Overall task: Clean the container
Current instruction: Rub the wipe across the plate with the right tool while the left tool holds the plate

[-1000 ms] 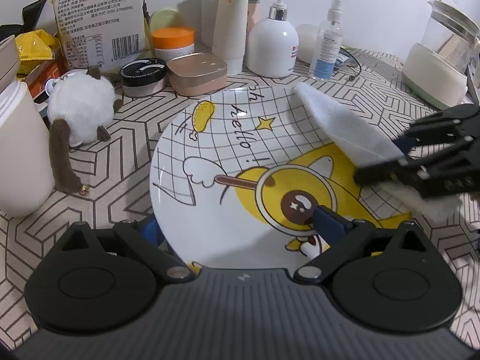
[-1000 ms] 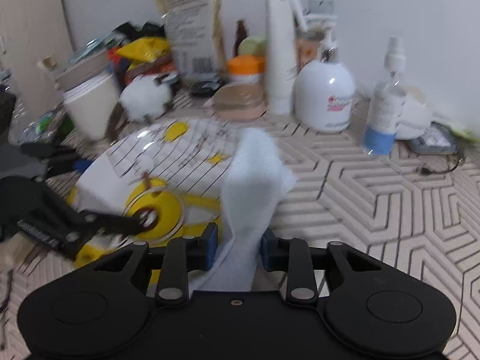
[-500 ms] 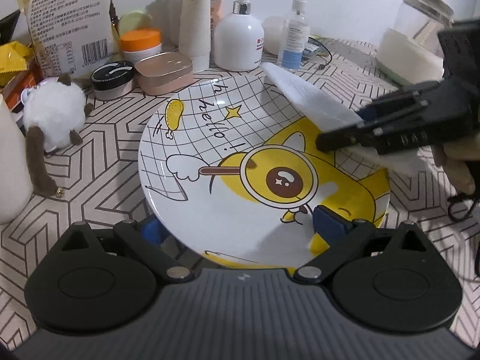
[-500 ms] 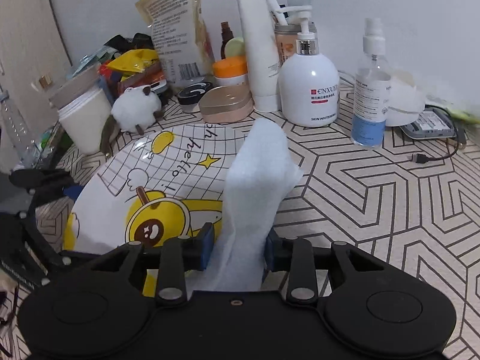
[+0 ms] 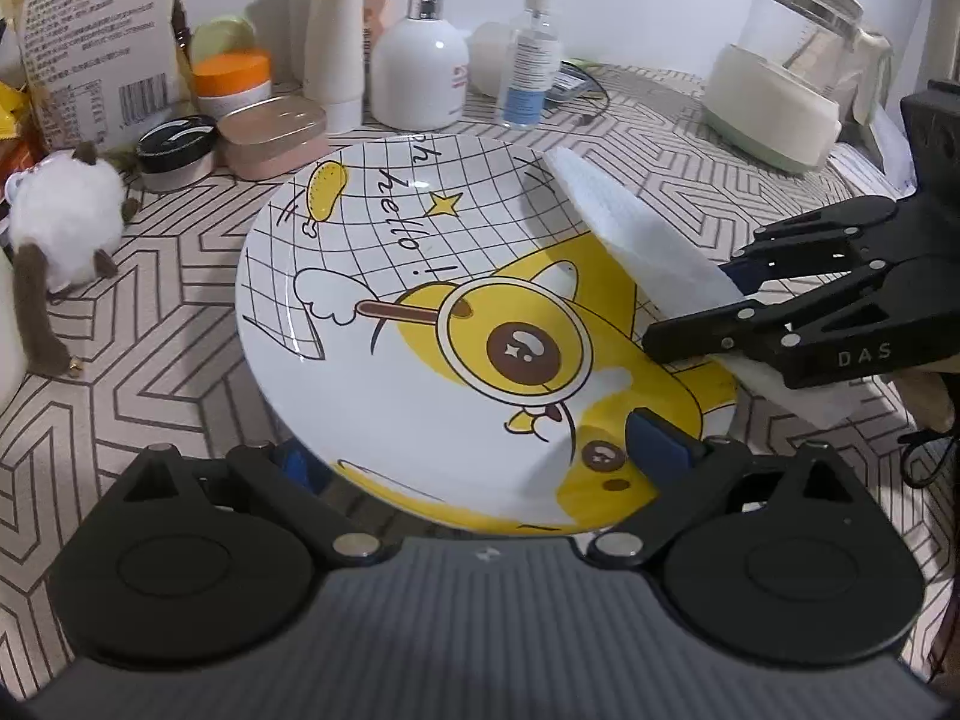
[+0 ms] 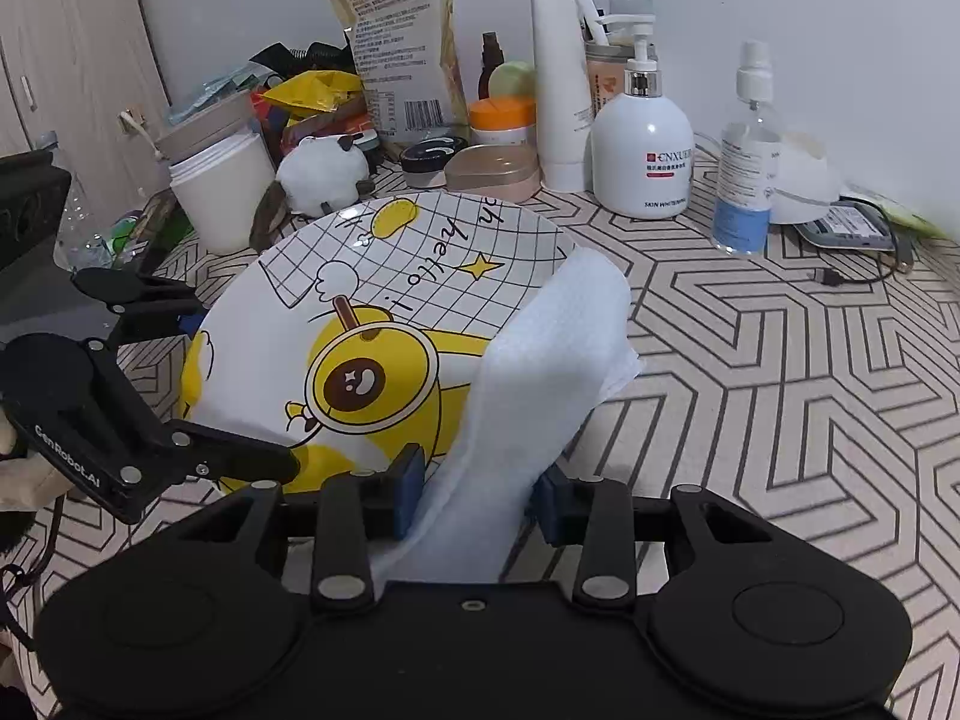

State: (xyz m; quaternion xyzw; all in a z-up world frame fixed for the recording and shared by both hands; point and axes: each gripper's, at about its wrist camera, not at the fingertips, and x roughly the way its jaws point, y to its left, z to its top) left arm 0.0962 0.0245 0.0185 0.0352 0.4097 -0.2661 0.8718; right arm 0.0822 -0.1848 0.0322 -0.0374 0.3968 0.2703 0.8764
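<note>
A round plate [image 5: 420,276] with a yellow cartoon print and "hello!" is held tilted above the table. My left gripper [image 5: 474,456] is shut on its near rim; it shows at the left in the right wrist view [image 6: 240,396]. My right gripper [image 6: 477,489] is shut on a folded white cloth [image 6: 540,360] whose free end lies over the plate's right rim [image 6: 540,240]. In the left wrist view the right gripper [image 5: 708,306] comes in from the right with the cloth [image 5: 630,234] on the plate's edge.
Along the back wall stand a pump bottle [image 5: 420,72], a spray bottle [image 5: 531,60], tubes, jars [image 5: 234,81], a pink case [image 5: 273,132] and a snack bag [image 5: 90,30]. A plush toy [image 5: 54,216] lies left. A kettle [image 5: 786,84] stands right. A white cup [image 6: 222,192] stands at left.
The plate has been lifted and tilted more toward the cameras. The cloth in my right gripper has come onto the plate's right rim.
</note>
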